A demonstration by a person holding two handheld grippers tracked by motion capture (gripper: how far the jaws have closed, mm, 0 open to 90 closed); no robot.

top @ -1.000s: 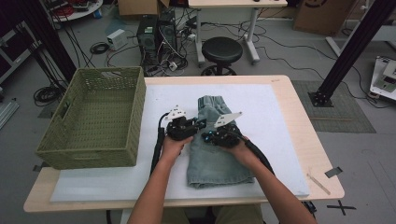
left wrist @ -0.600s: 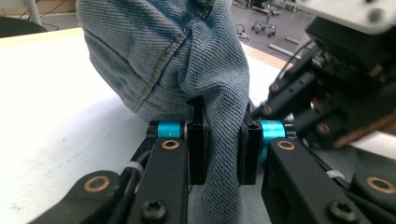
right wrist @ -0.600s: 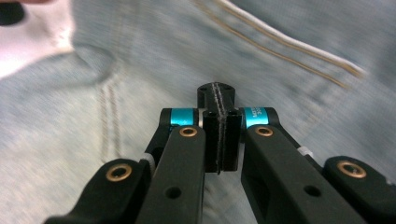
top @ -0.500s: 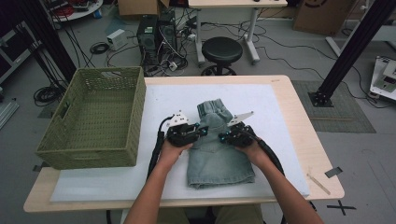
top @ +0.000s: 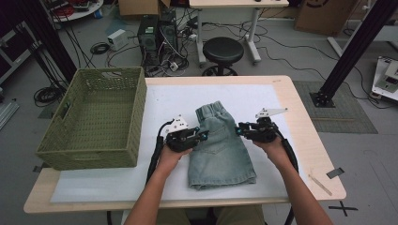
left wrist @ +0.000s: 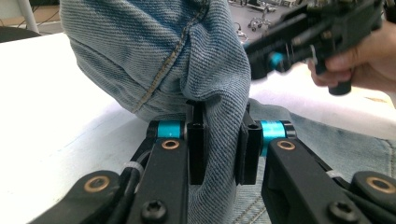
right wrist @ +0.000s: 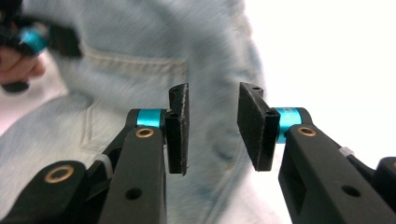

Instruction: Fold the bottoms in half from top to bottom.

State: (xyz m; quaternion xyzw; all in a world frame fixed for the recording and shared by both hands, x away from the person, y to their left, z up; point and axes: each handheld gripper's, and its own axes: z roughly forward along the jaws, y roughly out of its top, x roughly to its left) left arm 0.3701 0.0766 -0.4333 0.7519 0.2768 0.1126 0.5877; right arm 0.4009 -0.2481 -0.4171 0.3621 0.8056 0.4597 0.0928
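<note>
1. One green woven basket (top: 96, 117) sits at the left end of the table (top: 305, 140), on the white mat (top: 117, 183), with its near right corner close to the person's left forearm.
2. The left gripper (top: 202, 136) lies just right of the basket, at the left edge of the denim shorts (top: 219, 147). In the left gripper view the left gripper (left wrist: 219, 140) pinches a raised fold of the shorts (left wrist: 187, 60) between its two black pads, and the cloth stands up from the mat (left wrist: 56, 126) above the jaws.
3. The shorts lie flat in the middle of the mat, between the two grippers. The elastic waistband is at the far end and the leg hems are towards the person. A back pocket faces up.
4. The right gripper (top: 240, 131) hovers at the right edge of the shorts, level with the left one and pointing towards it. Its jaws have just been opening. In the right gripper view the right gripper (right wrist: 212, 123) has its pads spread with nothing between them. The blurred shorts (right wrist: 140, 56) lie beyond them, with a pocket seam in sight.
5. The right hand (top: 272, 146) holds that gripper over the bare mat, well clear of the table's right edge.
</note>
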